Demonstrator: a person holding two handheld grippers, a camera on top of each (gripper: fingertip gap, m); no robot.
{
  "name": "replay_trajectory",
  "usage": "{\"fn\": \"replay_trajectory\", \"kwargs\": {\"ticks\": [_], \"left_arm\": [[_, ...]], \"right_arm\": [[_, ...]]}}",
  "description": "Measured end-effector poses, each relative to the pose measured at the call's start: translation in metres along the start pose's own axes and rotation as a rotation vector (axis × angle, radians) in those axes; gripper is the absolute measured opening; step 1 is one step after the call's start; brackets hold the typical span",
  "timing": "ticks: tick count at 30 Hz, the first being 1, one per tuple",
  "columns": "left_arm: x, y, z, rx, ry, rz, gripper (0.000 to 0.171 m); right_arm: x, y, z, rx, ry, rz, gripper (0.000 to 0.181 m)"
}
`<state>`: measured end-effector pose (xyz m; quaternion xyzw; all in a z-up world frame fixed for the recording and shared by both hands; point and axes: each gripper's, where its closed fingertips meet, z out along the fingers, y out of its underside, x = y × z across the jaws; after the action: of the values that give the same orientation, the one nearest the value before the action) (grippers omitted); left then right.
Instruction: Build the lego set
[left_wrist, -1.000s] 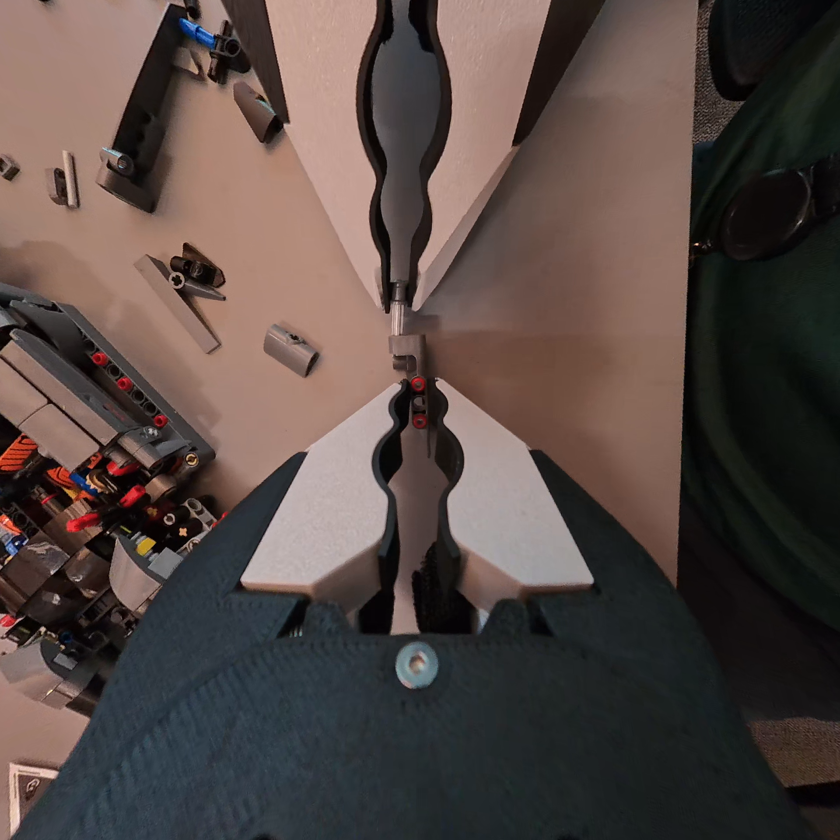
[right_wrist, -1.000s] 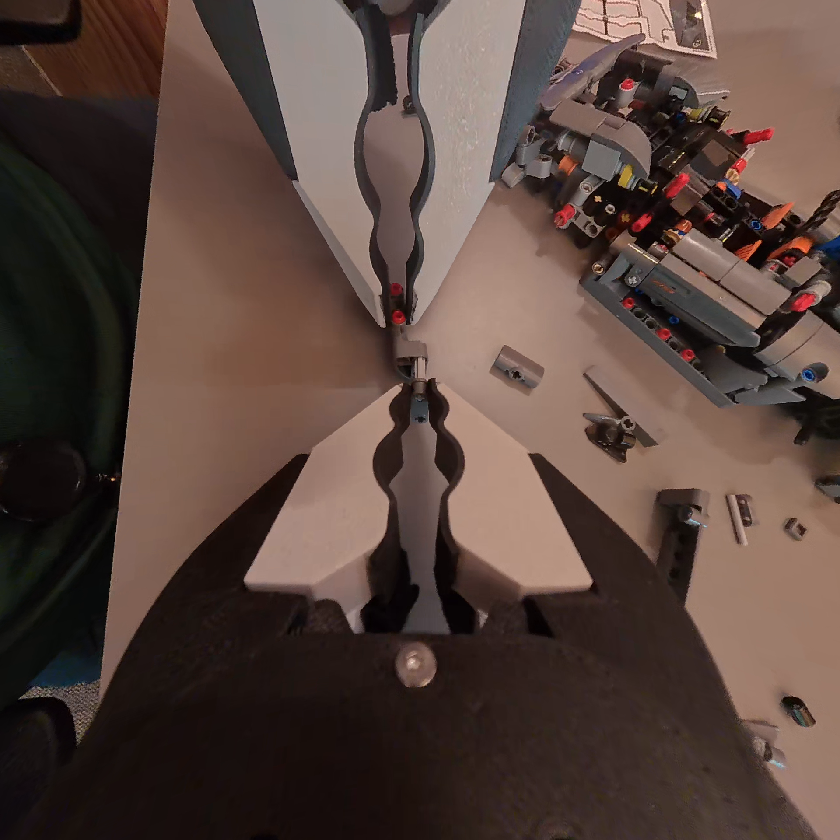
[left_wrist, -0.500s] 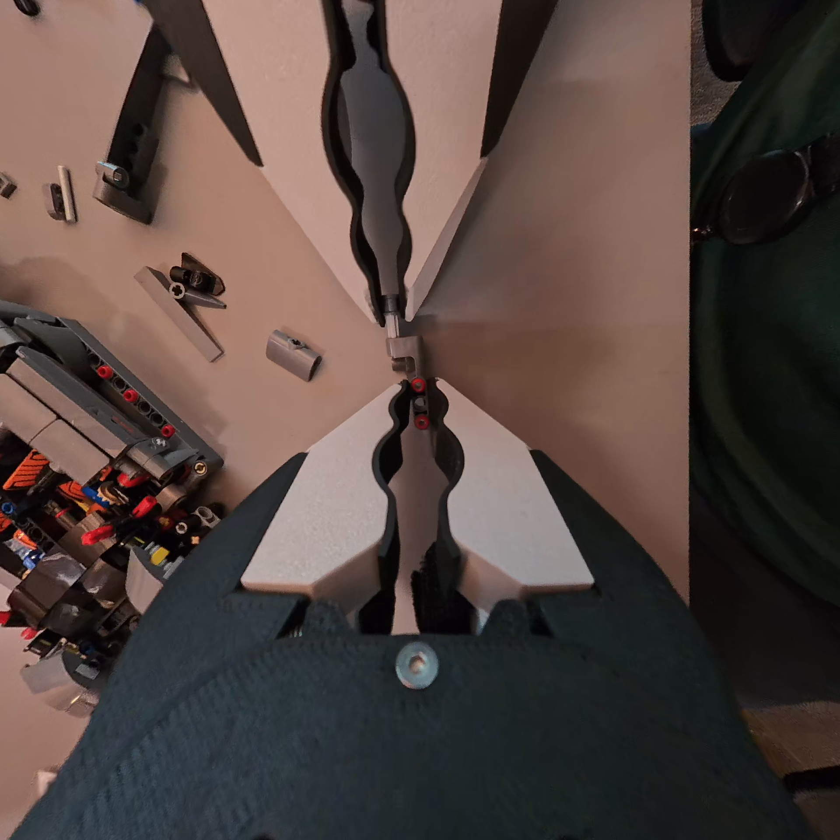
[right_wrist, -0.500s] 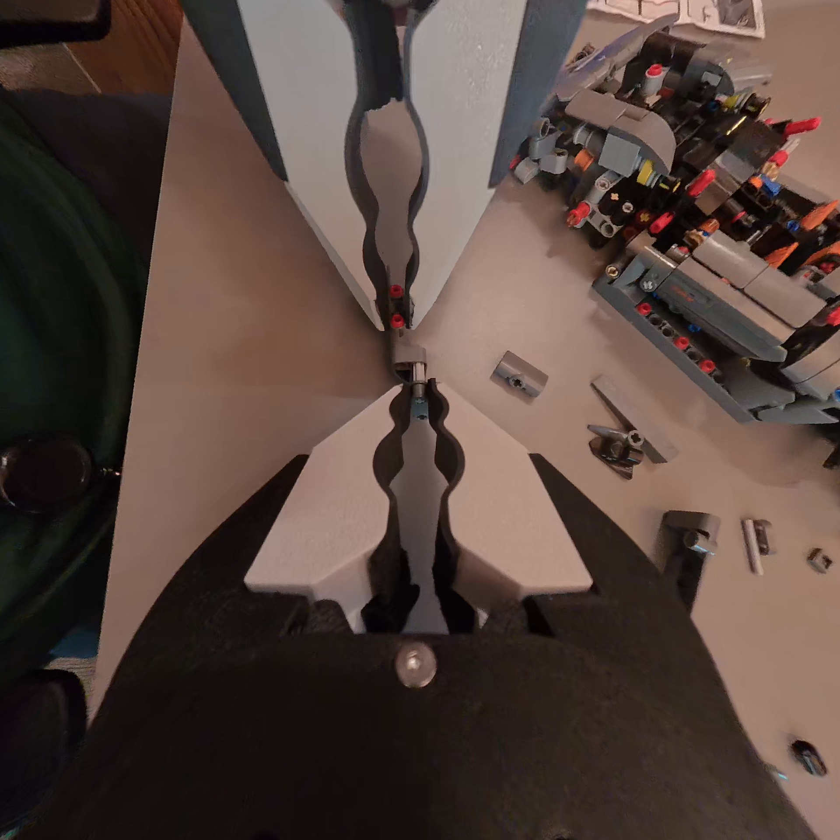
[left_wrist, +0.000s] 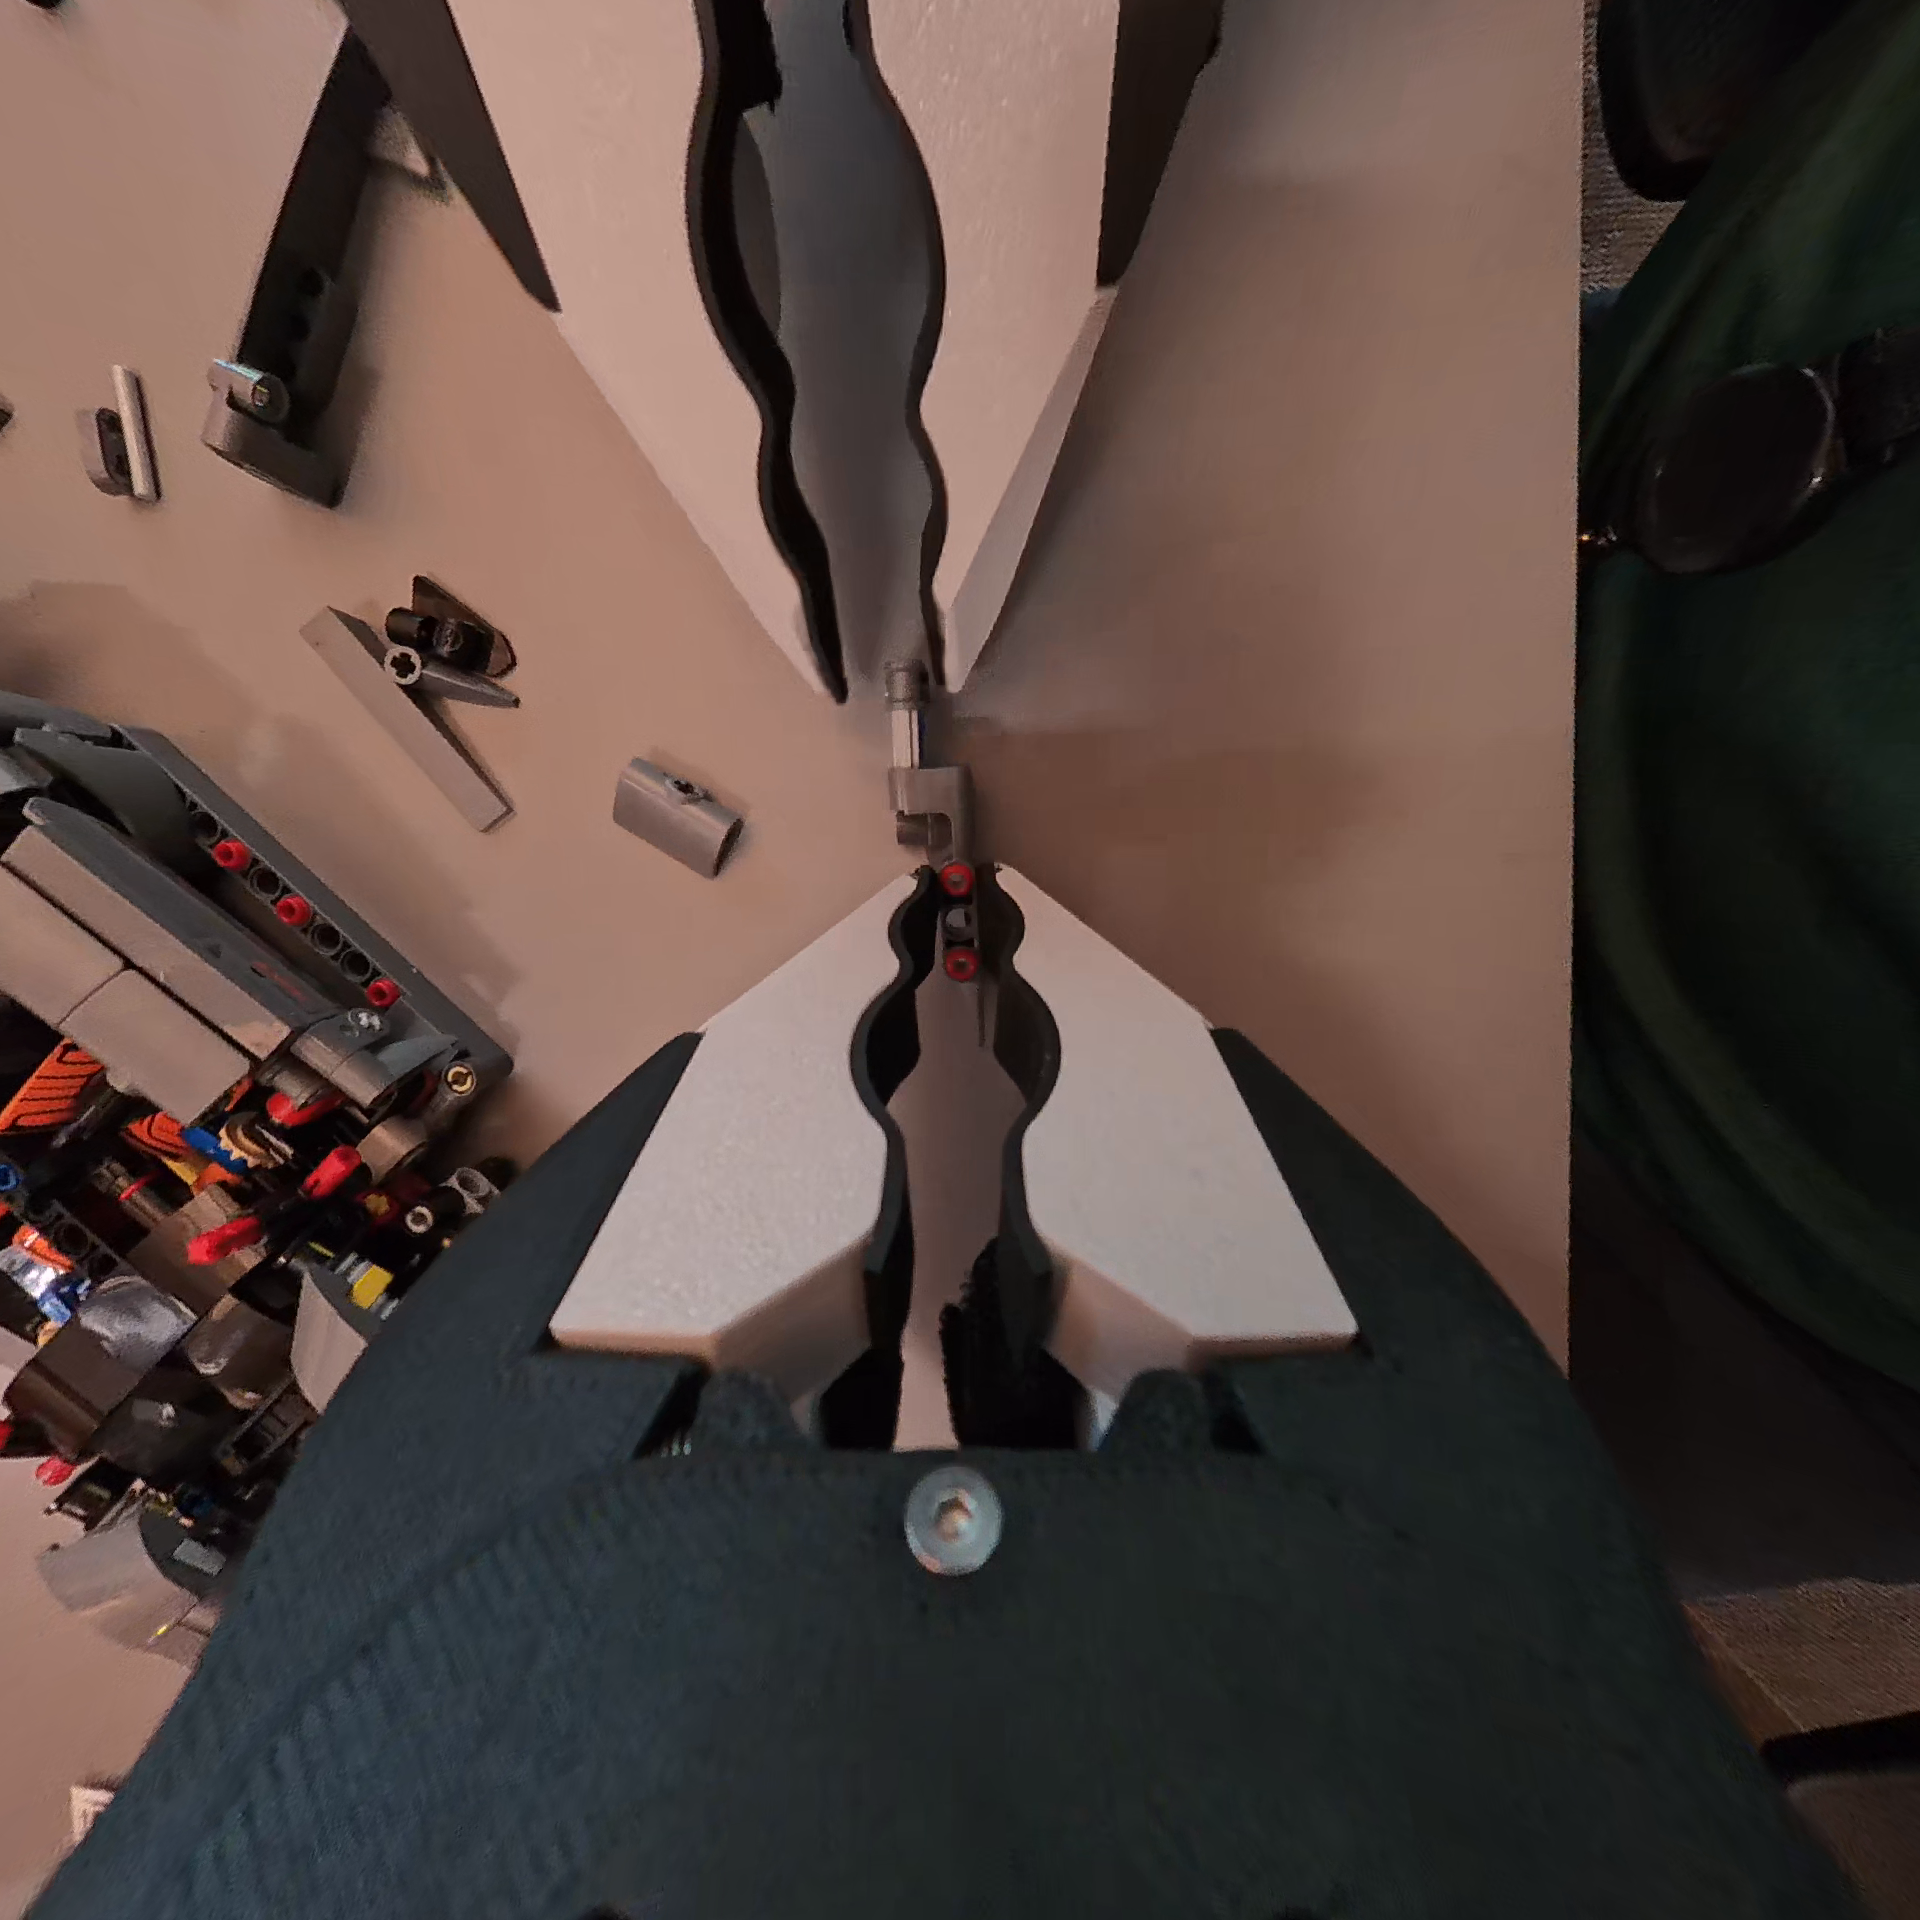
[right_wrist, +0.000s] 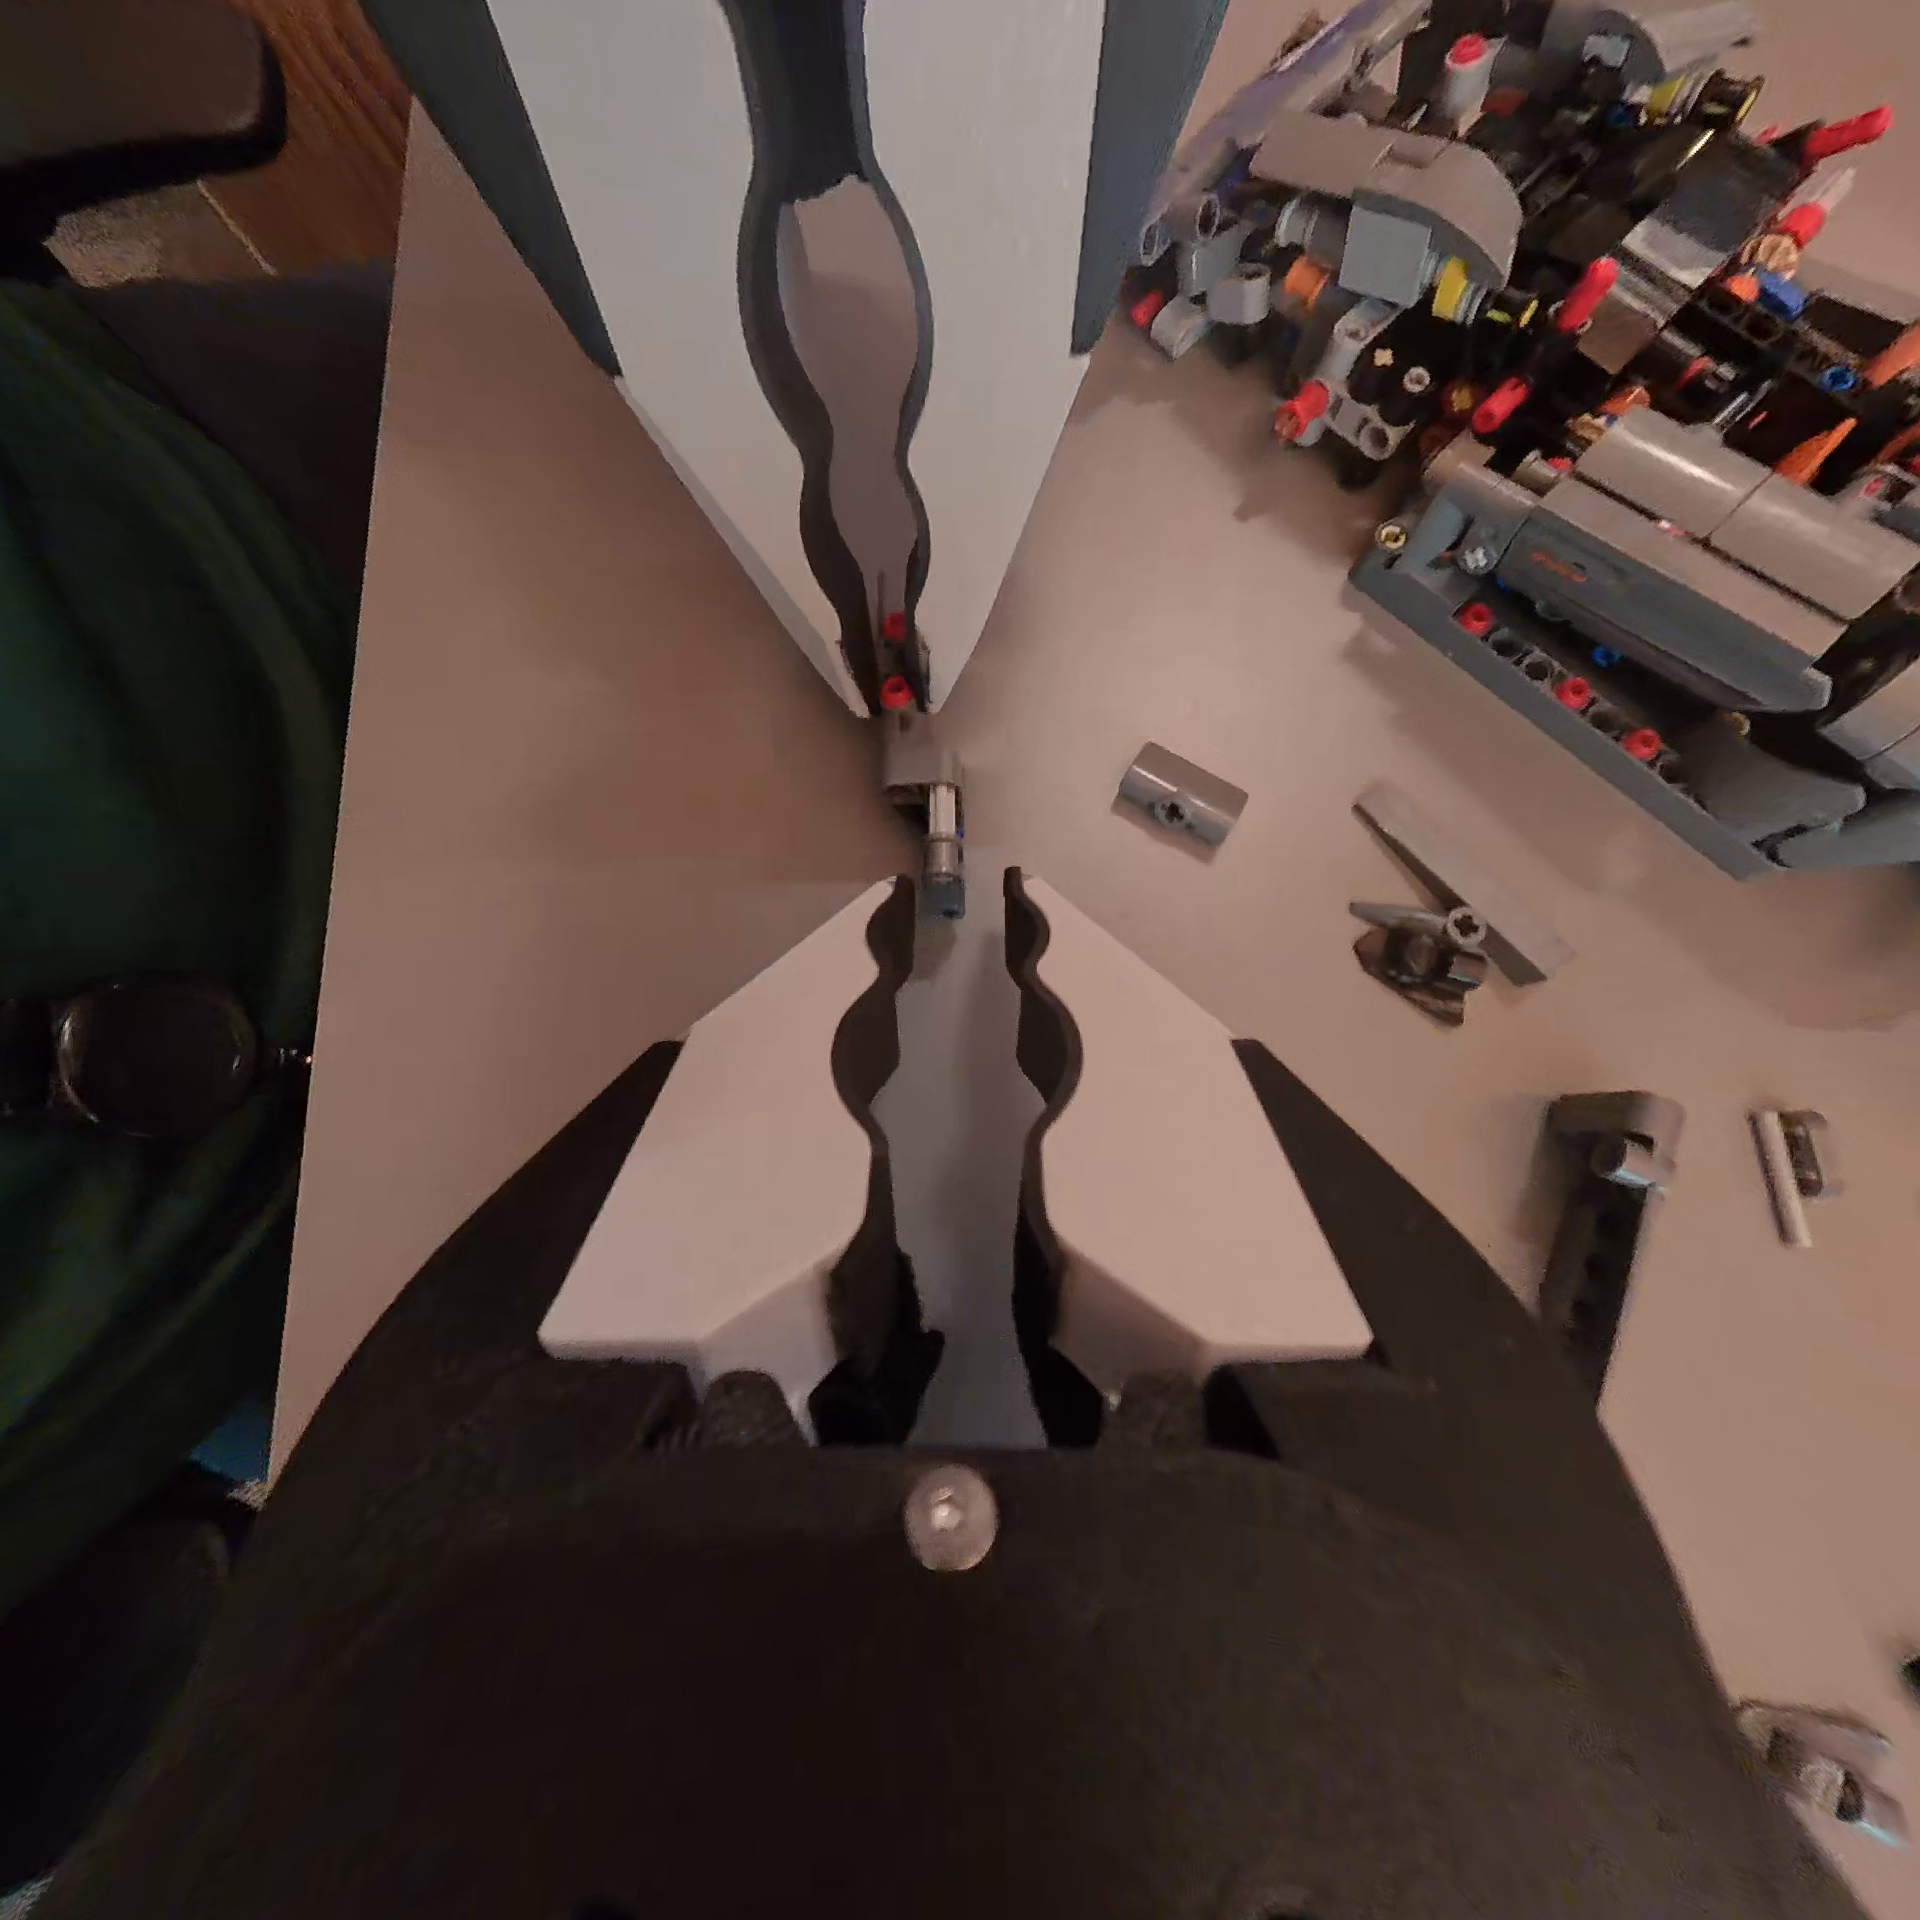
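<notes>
My left gripper (left_wrist: 956, 878) is shut on a small dark piece with two red pins (left_wrist: 957, 881). A grey connector (left_wrist: 928, 805) sticks out past its tips. A light grey pin (left_wrist: 902, 717) with a bluish end (right_wrist: 940, 894) sits in that connector. My right gripper (right_wrist: 954, 878) faces the left one tip to tip and is open. The pin's end lies between its tips, close to the left finger (right_wrist: 883, 935). The left gripper also shows in the right wrist view (right_wrist: 894, 707), and the right one in the left wrist view (left_wrist: 888, 686).
The large grey and black model (left_wrist: 208, 1039) (right_wrist: 1610, 416) stands on the beige table (left_wrist: 1299, 727). Loose parts lie between: a grey curved piece (right_wrist: 1179, 800), a grey plate with a black part (right_wrist: 1444, 925), a dark beam (right_wrist: 1600, 1216). A person in green (left_wrist: 1766, 831) sits at the table edge. Only a small space, under 4 cm, lies between the two pairs of fingers.
My right gripper has opened and let go of the pin, which stays in the connector. The left gripper still holds its piece in the same place.
</notes>
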<state>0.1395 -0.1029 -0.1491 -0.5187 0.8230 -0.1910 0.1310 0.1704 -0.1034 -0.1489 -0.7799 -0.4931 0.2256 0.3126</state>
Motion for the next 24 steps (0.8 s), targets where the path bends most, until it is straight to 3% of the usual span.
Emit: {"fn": "replay_trajectory", "kwargs": {"ticks": [8, 12, 15, 24], "left_arm": [[-0.001, -0.005, 0.001, 0.017, 0.010, -0.009, 0.005], [-0.001, -0.001, 0.013, -0.008, -0.014, -0.014, 0.017], [-0.004, -0.004, 0.011, 0.022, -0.032, -0.022, 0.006], [-0.003, -0.003, 0.012, 0.006, -0.050, -0.008, 0.006]], "right_arm": [[-0.001, 0.007, 0.010, -0.021, -0.015, 0.003, 0.005], [-0.004, 0.005, 0.012, -0.007, -0.028, 0.010, 0.005], [-0.002, 0.005, 0.011, 0.001, -0.020, 0.023, 0.005], [-0.003, 0.005, 0.011, 0.002, -0.007, 0.002, 0.005]]}}
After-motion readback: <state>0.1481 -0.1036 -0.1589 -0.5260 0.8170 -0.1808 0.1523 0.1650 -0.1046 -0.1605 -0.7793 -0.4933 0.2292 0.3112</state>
